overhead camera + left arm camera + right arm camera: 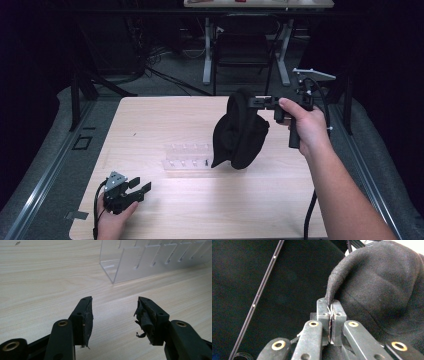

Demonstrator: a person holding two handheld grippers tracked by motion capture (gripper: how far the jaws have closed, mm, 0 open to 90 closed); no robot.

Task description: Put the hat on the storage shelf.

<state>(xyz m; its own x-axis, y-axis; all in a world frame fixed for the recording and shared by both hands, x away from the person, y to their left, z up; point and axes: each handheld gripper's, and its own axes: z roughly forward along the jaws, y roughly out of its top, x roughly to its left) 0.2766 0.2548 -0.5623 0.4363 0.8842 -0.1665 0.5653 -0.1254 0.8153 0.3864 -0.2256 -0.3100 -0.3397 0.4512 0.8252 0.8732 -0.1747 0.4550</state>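
A black cloth cap (240, 131) hangs above the middle of the wooden table (165, 120), held by its edge in my right gripper (251, 102), which is shut on it. In the right gripper view the two jaws pinch the cap's hem (329, 296) and the cap's dark fabric (382, 282) bulges to the right. My left gripper (140, 187) rests low at the table's front left corner, open with nothing between its fingers. The left gripper view has its two jaws wide apart over bare wood (45, 277), pointing toward a clear plastic rack (140, 262).
The clear slotted rack (187, 157) lies on the table just left of and below the hanging cap. A dark chair (242, 50) and desk legs stand beyond the table's far edge. A cable (310, 215) trails from the right gripper along the forearm.
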